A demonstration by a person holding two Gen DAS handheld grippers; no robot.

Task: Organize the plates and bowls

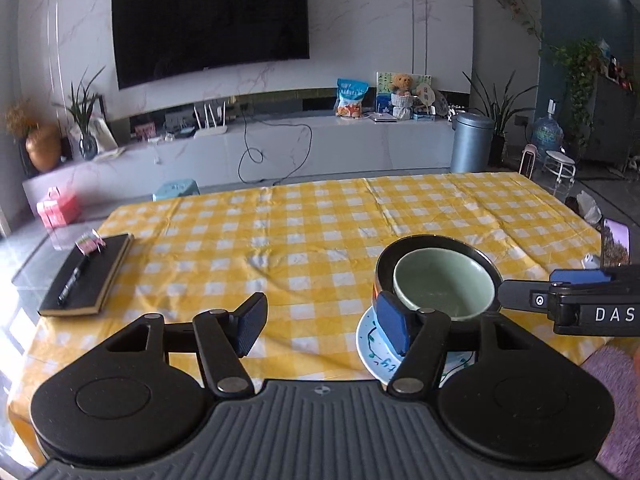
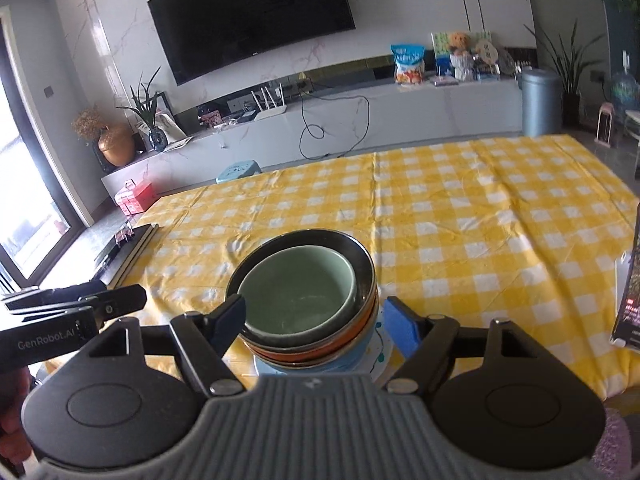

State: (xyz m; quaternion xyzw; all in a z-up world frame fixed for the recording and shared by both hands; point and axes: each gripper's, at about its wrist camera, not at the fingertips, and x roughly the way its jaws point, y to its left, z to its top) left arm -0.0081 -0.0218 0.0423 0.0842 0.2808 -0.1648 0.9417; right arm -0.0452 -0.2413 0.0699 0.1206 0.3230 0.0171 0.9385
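Right tongs wide, straddling stack: green bowl nested in dark bowl on plate. Left tongs wide, empty, just left of stack. Stacking looks finished; nothing loose on tabletop

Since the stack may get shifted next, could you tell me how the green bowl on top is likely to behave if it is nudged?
The green bowl looks glazed, so it would probably slide against the dark bowl it nests in. It sits off-centre there, so a push may rock it. It is likely rigid ceramic and could chip. The right tongs are open around the stack.
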